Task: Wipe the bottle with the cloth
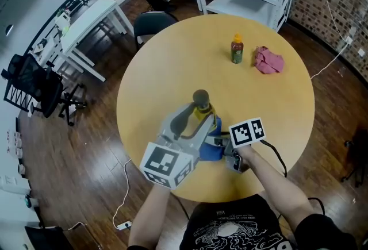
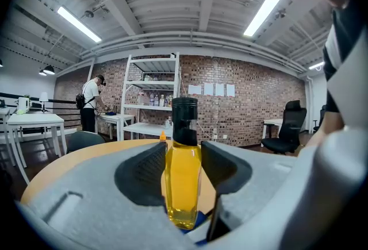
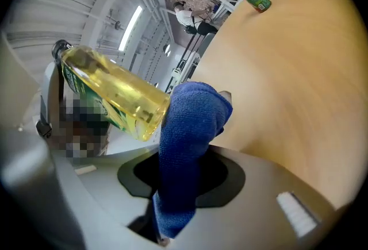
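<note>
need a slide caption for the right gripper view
Right hand-held gripper clamps a blue cloth at the base of the tilted yellow bottle, over a wooden table.

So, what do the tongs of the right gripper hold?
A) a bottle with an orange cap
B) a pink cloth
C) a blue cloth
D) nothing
C: in the right gripper view, the tongs of the right gripper are shut on the blue cloth, which sticks up between them.

The bottle is yellow with a black cap, the cloth blue, the table tan.
</note>
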